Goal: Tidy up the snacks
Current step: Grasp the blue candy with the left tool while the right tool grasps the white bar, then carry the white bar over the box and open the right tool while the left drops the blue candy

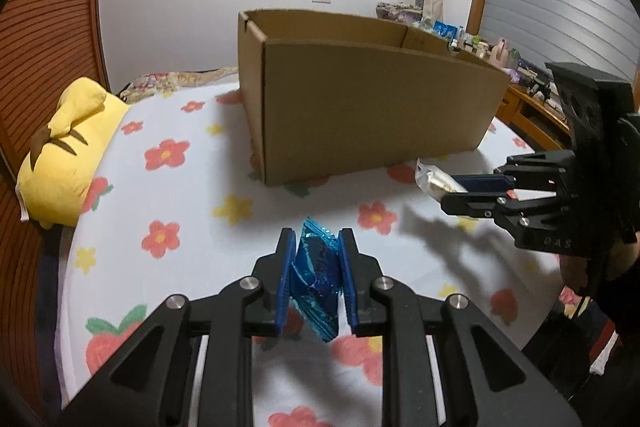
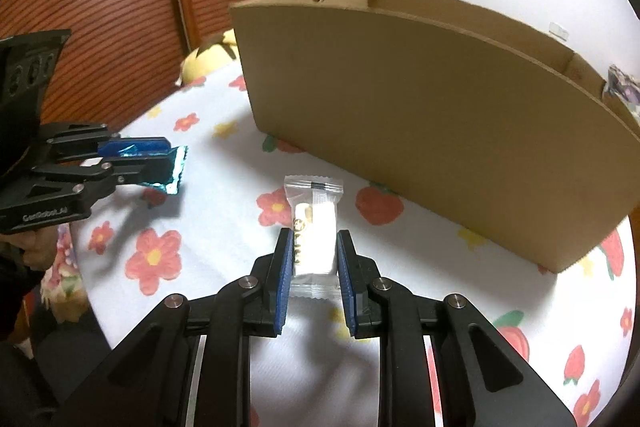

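In front of an open cardboard box (image 1: 372, 115) on a flowered bed sheet (image 1: 180, 187), the left claw (image 1: 314, 259) grips a blue snack packet (image 1: 316, 279) while the right claw (image 2: 311, 255) clamps a white wrapped snack (image 2: 314, 227).

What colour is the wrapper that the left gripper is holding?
Shiny blue: the snack wrapper is metallic foil, seen best in the left wrist view.

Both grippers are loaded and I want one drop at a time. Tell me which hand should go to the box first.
Right, by a small margin. The right gripper, shut on the white snack, looks nearer the cardboard box wall. The left gripper, shut on the blue snack, sits farther back.
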`<state>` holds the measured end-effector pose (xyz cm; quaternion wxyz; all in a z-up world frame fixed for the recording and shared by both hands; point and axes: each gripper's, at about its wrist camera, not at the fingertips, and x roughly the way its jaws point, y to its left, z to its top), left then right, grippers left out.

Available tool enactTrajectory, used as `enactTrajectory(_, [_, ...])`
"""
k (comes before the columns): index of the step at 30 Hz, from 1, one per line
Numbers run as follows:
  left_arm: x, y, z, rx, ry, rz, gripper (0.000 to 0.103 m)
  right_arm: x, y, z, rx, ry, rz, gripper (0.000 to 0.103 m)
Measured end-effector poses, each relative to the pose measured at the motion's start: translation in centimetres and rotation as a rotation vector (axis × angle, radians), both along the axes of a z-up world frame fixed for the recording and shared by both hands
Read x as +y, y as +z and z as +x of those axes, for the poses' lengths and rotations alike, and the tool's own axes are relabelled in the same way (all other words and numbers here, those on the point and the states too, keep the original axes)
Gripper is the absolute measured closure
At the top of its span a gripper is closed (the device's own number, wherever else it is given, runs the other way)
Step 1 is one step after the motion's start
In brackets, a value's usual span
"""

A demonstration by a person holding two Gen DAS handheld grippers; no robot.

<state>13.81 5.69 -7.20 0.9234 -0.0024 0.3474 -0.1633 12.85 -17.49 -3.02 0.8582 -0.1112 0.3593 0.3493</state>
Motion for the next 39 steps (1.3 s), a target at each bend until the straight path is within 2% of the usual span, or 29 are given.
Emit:
enactTrajectory(16, [-3.1, 6.4, 2.1, -0.121, -0.04, -0.001, 0.083, -5.1, 6.4, -1.2, -0.126, -0.064, 0.112, 0.083])
enactTrajectory(24, [-4.3, 10.2, 5.0, -0.19, -0.046, -0.004, 0.083, -5.9, 9.0, 0.7, -0.194, -0.11, 0.12, 0.083])
enactTrajectory(31, [-5.1, 10.4, 8.8, -0.19, -0.013, 0.004, 0.083, -6.7, 10.2, 4.2, -0.217, -0.169, 0.119, 0.083])
enactTrajectory(39, [-5.8, 9.1, 11.7, -0.168, 0.029, 0.033, 0.08, -7.3, 8.8, 7.8, -0.194, -0.209, 0.107, 0.082])
